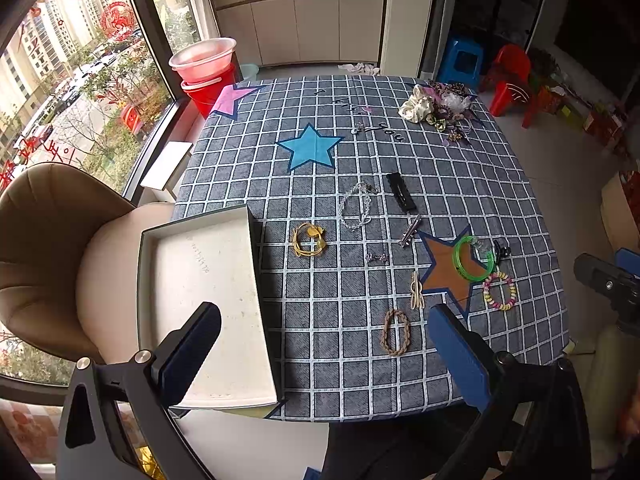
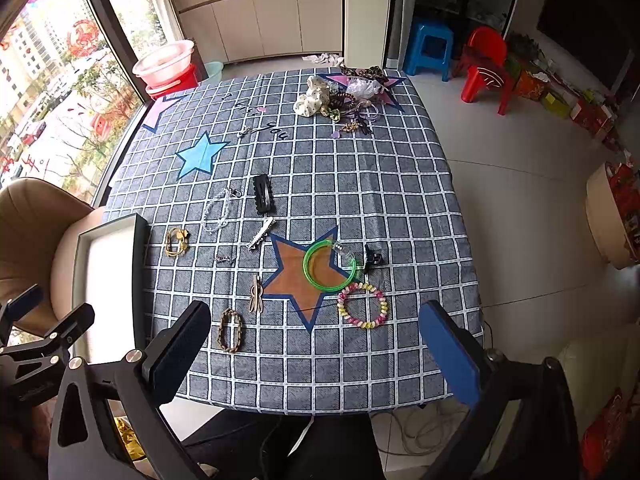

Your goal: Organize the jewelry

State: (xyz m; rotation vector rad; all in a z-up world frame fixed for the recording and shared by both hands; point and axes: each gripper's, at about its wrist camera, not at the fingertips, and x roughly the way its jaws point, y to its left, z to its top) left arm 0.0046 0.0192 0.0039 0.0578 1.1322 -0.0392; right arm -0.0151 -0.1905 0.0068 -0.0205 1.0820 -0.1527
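Loose jewelry lies on the checked tablecloth (image 1: pixel 360 380): a green bangle (image 1: pixel 474 258), a pastel bead bracelet (image 1: pixel 500 291), a brown braided band (image 1: pixel 396 332), a yellow hair tie (image 1: pixel 308 239), a clear bead bracelet (image 1: pixel 356 205) and a black clip (image 1: pixel 401 192). An empty white tray (image 1: pixel 208 300) rests at the table's left edge. My left gripper (image 1: pixel 320 344) hovers open above the near edge, nothing between its fingers. My right gripper (image 2: pixel 316 340) is open too, above the braided band (image 2: pixel 231 329) and the bead bracelet (image 2: pixel 362 306), with the green bangle (image 2: pixel 329 267) farther ahead.
A heap of scrunchies (image 1: pixel 436 106) sits at the far right corner of the table. A tan chair (image 1: pixel 52 248) stands left of the tray. Red buckets (image 1: pixel 206 76), a blue stool (image 2: pixel 430 50) and a red chair (image 2: pixel 486 68) stand on the floor beyond.
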